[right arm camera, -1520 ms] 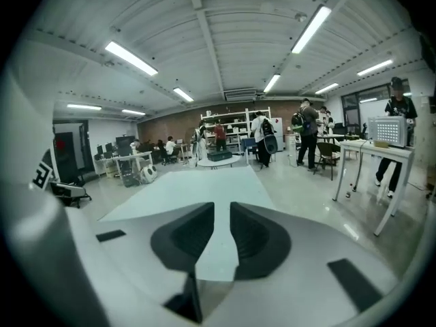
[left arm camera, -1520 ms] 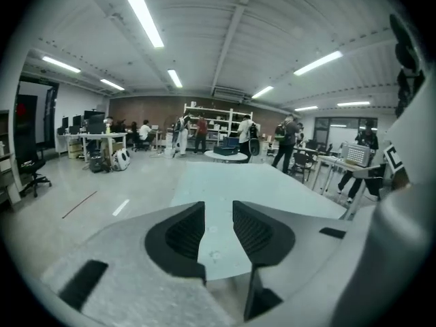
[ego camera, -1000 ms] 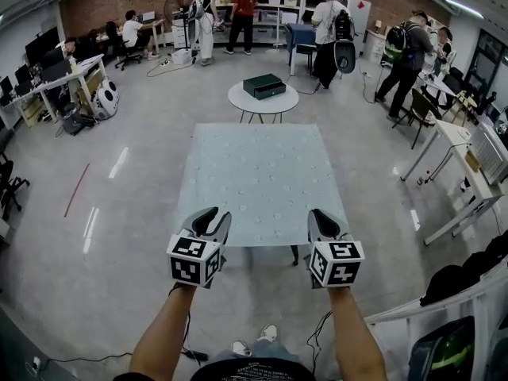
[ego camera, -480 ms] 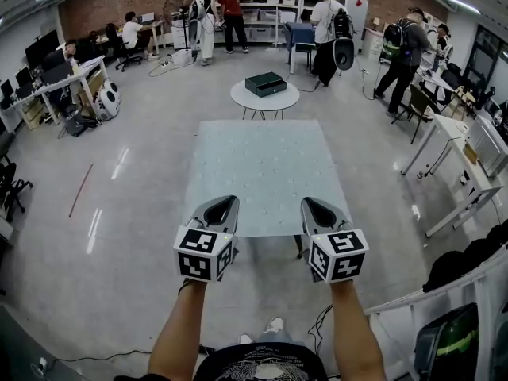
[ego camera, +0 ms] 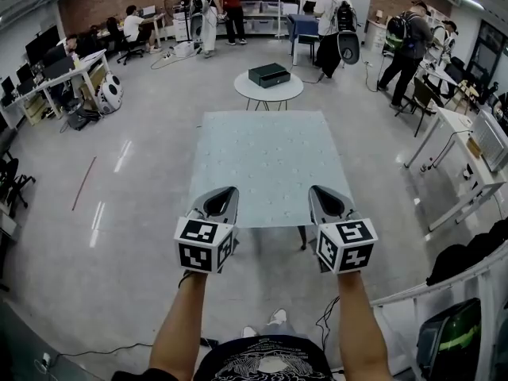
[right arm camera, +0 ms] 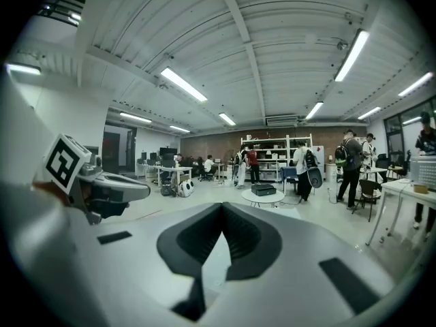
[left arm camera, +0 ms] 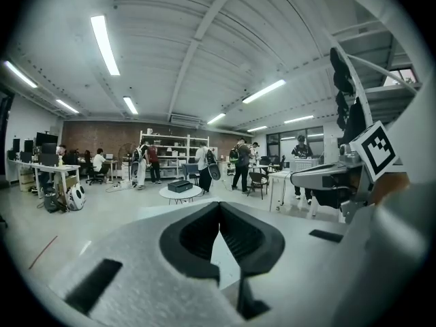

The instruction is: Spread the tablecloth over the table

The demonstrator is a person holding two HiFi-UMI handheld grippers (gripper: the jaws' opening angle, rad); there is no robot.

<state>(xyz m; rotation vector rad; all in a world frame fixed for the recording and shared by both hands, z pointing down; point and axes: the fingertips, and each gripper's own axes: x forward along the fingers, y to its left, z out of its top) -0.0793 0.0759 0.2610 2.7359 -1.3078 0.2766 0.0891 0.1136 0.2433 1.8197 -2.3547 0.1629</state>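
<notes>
Open workshop with a polished grey floor [ego camera: 143,213], a red brick back wall [ego camera: 119,2], desks along the sides, and several people standing well beyond the work area. At centre, the pale blue-green dotted tablecloth [ego camera: 270,165] lies flat over the rectangular table [ego camera: 302,239], of which only a dark leg shows under the near edge. The cloth's edges look straight and no fold or ridge is visible, so the spreading is judged essentially complete. A small round white table [ego camera: 268,94] carrying a dark green box [ego camera: 268,75] stands beyond the far edge, apart from the cloth. You hold the left gripper [ego camera: 228,193] and right gripper [ego camera: 316,193] side by side over the near hem, each a little inboard of its corner. This symmetrical placement suits drawing or smoothing the cloth evenly toward you. In each gripper view the jaws meet at their tips. The pale wedge below the tips appears to be cloth seen past them, and no fabric shows pinched there. Both tools are therefore judged closed and empty, probably held just above the cloth rather than pressed on it.
</notes>
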